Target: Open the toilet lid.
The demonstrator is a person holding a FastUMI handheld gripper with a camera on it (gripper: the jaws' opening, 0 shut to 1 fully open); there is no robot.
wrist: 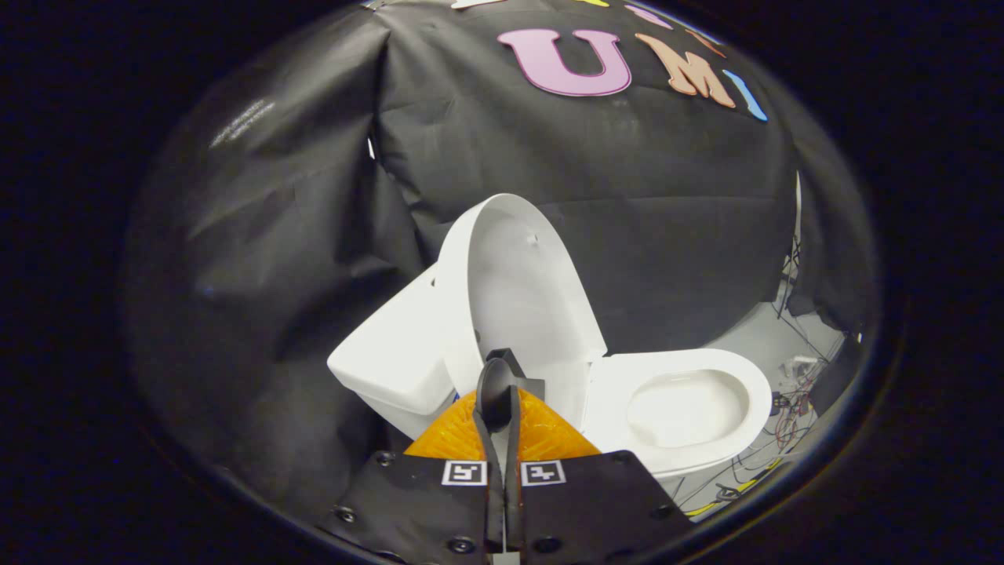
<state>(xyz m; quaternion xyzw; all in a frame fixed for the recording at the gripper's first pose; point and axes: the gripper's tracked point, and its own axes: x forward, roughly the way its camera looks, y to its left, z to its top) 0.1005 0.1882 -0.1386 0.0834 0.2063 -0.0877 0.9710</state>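
Observation:
A white toilet stands ahead of my fingers. Its lid (522, 290) is raised upright and leans back against the white tank (392, 353). The seat and bowl (682, 404) lie exposed beyond and to the right of the fingers. My gripper (502, 384) is shut, its two fingers pressed together with nothing between them. The fingertips sit in front of the lower edge of the raised lid; I cannot tell whether they touch it.
Black cloth walls close in behind and to the left of the toilet. Loose cables (784, 408) lie on the grey floor to the right of the bowl, near a gap in the cloth.

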